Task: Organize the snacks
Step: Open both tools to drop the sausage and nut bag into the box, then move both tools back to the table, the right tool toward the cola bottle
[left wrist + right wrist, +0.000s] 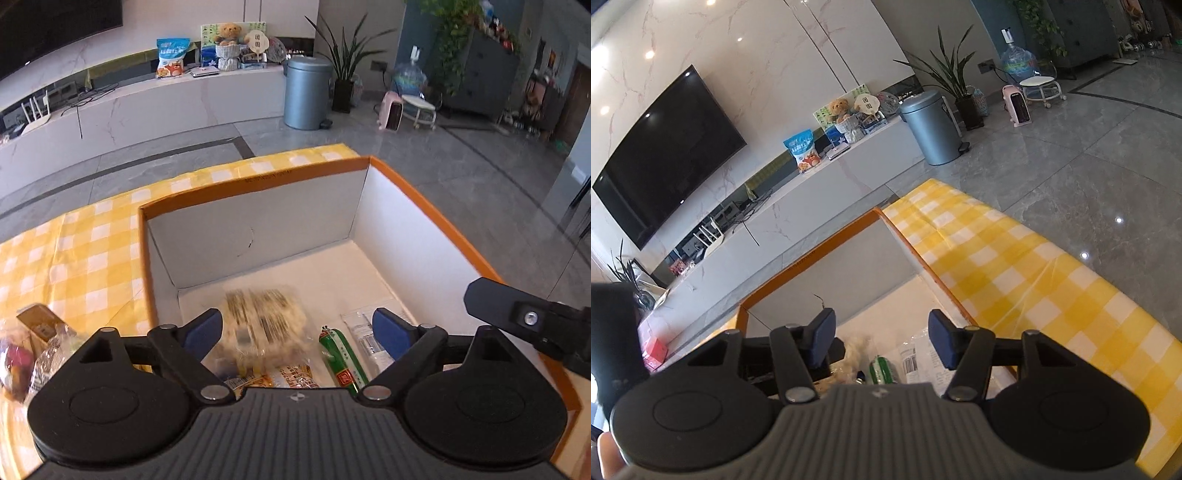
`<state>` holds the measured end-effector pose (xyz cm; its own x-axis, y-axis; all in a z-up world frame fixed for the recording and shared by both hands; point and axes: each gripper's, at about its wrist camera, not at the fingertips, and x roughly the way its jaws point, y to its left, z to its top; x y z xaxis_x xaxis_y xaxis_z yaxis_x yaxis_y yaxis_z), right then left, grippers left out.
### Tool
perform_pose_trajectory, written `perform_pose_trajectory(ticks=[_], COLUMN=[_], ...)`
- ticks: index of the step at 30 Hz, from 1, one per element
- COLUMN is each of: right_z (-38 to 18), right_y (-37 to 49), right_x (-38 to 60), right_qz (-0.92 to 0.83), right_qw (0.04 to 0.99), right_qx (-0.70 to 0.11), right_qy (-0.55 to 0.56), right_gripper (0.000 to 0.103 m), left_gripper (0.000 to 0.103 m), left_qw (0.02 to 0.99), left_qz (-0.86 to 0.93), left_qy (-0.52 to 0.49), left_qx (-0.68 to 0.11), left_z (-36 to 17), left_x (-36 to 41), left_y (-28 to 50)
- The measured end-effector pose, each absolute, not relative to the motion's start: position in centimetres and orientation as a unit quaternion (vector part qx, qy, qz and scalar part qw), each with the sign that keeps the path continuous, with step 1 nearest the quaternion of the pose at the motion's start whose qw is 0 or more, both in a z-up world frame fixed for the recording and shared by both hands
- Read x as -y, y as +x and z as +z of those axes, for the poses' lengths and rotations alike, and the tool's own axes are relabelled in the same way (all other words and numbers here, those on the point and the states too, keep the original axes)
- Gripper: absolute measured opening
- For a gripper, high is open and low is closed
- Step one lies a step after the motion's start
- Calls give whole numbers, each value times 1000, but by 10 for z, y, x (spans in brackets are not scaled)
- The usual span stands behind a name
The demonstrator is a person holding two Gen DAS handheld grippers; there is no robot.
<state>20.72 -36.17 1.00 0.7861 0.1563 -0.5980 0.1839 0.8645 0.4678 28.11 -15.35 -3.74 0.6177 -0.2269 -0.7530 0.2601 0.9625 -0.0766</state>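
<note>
Over the box [255,184] my left claw [297,330] gapes wide, empty; right claw [882,338] half-apart, empty; biscuit pack [264,317] could snag rising fingers.

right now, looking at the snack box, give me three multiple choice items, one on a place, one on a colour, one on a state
1. Where does the green sausage stick lie?
A. inside the box
B. on the tablecloth
C. on the floor

2. What colour is the box's rim?
A. blue
B. orange
C. green

3. How stands the left claw?
A. shut on a packet
B. shut on nothing
C. open

Key: 1 A, it rests on the box's white floor; 2 B, an orange band runs along the top edge; 3 C, its blue pads stand wide apart, with the blurred packet lying untouched below them.
</note>
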Motion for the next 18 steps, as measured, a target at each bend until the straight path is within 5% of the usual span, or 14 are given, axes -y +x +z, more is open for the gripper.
perform_pose_trajectory(ticks=[18], right_z=[27], right_y=[184], right_x=[342], right_qz=[35], right_qw=[902], right_qx=[-305], right_qy=[303], right_gripper=[65], left_gripper=[103], left_qw=[931], left_qz=[-118], left_qy=[41], left_qx=[-343], left_z=[43], left_x=[88], left_y=[217])
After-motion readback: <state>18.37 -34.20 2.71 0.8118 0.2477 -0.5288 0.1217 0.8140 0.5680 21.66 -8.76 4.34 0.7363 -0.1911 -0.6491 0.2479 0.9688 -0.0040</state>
